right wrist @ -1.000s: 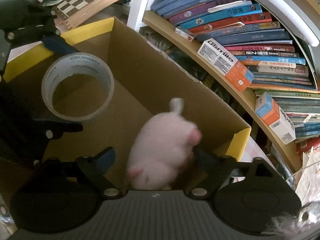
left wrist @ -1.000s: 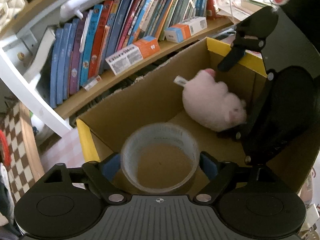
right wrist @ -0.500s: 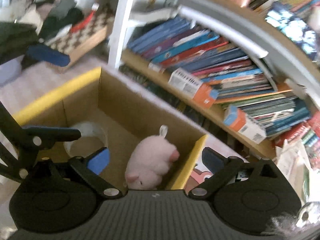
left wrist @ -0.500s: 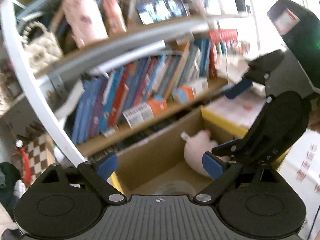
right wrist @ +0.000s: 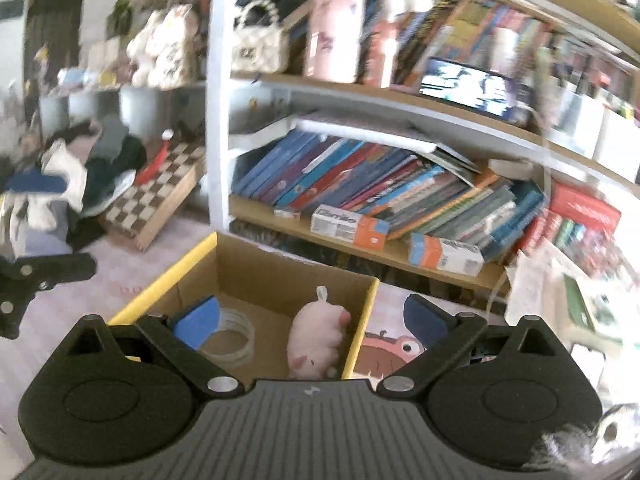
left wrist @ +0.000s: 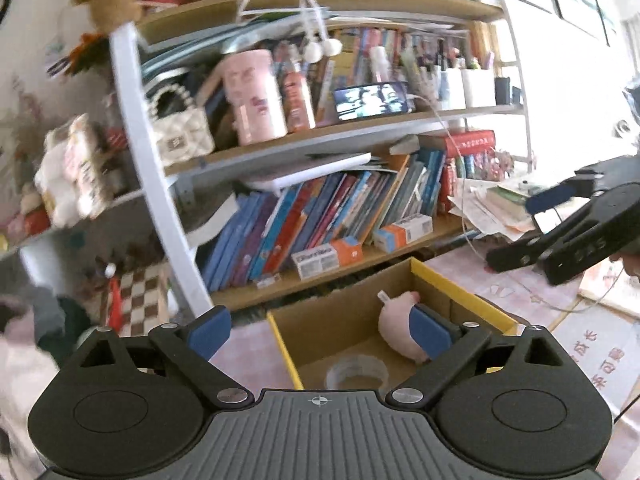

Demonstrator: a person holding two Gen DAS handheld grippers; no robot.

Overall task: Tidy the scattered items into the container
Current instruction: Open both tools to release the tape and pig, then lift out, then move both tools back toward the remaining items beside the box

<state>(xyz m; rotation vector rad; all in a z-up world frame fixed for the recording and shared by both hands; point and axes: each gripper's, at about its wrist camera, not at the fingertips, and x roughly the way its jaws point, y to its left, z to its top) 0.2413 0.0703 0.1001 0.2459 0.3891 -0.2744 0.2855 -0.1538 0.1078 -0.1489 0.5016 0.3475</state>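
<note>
A cardboard box with yellow-taped rims stands on the floor below both grippers. Inside it lie a pink plush pig and a clear tape roll. My left gripper hangs above and behind the box, its jaws still opening, nothing between them. My right gripper is also raised over the box, open and empty. In the left wrist view the right gripper shows at the right edge.
A white-framed bookshelf packed with books, boxes, bags and plush toys rises just behind the box. A chessboard and a heap of clothes lie at the left. Papers spill at the right on a pink patterned floor.
Both grippers let go inside the box and rose away from it: the tape roll left my left jaws and the pig left my right jaws. Both views now take in the upper shelves.
</note>
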